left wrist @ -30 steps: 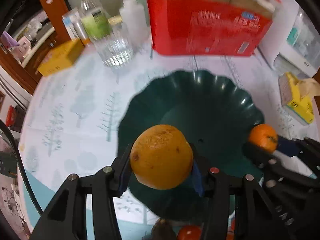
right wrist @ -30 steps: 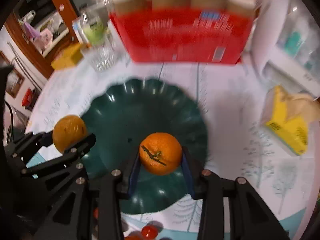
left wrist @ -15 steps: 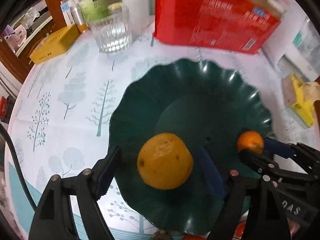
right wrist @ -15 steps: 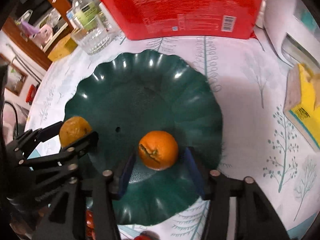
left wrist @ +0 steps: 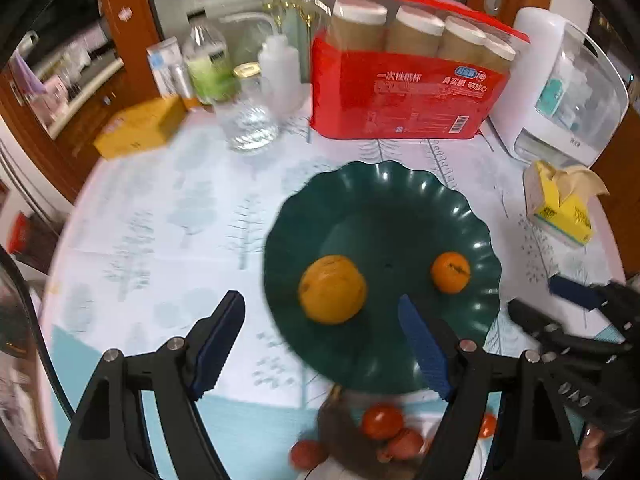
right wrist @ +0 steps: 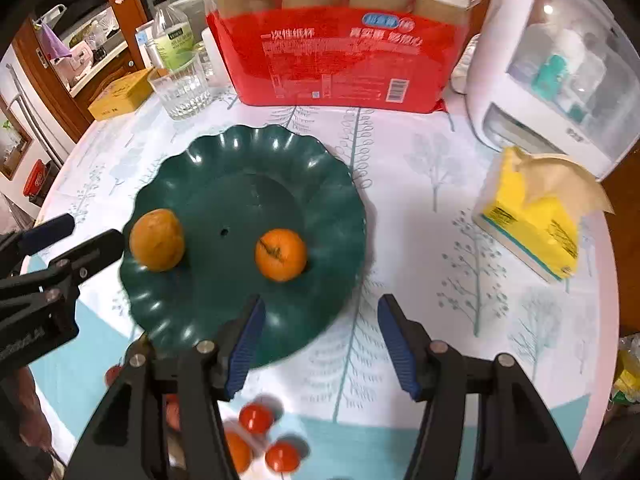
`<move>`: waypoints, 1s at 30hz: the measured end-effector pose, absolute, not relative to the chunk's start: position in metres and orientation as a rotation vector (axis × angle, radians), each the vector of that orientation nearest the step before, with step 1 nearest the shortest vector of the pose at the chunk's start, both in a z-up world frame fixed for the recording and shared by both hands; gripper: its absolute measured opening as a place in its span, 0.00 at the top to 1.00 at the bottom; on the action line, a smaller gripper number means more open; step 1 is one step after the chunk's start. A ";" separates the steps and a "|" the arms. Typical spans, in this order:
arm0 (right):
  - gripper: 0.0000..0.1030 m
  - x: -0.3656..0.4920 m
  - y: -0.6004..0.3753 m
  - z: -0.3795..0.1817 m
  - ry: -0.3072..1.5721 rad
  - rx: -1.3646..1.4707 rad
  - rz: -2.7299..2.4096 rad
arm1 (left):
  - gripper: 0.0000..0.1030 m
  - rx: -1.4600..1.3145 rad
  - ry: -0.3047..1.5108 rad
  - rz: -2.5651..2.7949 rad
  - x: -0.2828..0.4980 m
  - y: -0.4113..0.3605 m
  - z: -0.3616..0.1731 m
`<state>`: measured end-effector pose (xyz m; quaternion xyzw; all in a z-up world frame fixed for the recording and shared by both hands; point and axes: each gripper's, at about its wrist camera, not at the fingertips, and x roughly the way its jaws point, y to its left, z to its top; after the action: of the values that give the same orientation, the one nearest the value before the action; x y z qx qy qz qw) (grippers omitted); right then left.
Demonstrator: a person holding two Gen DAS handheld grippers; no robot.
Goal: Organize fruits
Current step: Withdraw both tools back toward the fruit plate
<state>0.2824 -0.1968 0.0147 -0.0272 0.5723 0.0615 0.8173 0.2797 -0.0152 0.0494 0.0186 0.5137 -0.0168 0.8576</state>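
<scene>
Large yellow-orange citrus [left wrist: 332,289] and small orange mandarin [left wrist: 451,272] lie apart in dark green scalloped plastic plate [left wrist: 384,184]. Left gripper [left wrist: 320,332] and right gripper [right wrist: 320,336]: jaws apart, empty. Placing step looks done. Next: reach small red fruits [right wrist: 256,418] near table edge, grasp gently.

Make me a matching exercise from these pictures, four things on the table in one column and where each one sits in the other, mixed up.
Things:
1. larger yellow-orange fruit
2. drinking glass
3. yellow tissue box
4. small red fruits

Places:
A. on the tablecloth, right of the green plate
B. near edge of the table, in front of the plate
C. on the plate, left of the small orange
D. behind the plate, left of the red package

Pairs: 1-C, 2-D, 3-A, 4-B
</scene>
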 end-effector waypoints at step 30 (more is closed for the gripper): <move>0.42 0.084 -0.203 0.105 0.998 -0.119 0.121 | 0.23 0.069 0.837 -0.133 0.063 -0.002 0.118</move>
<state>0.0841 -0.2030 0.1053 -0.0569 0.4778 0.0579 0.8747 0.0627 -0.0018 0.1182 0.0337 0.4060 -0.0644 0.9110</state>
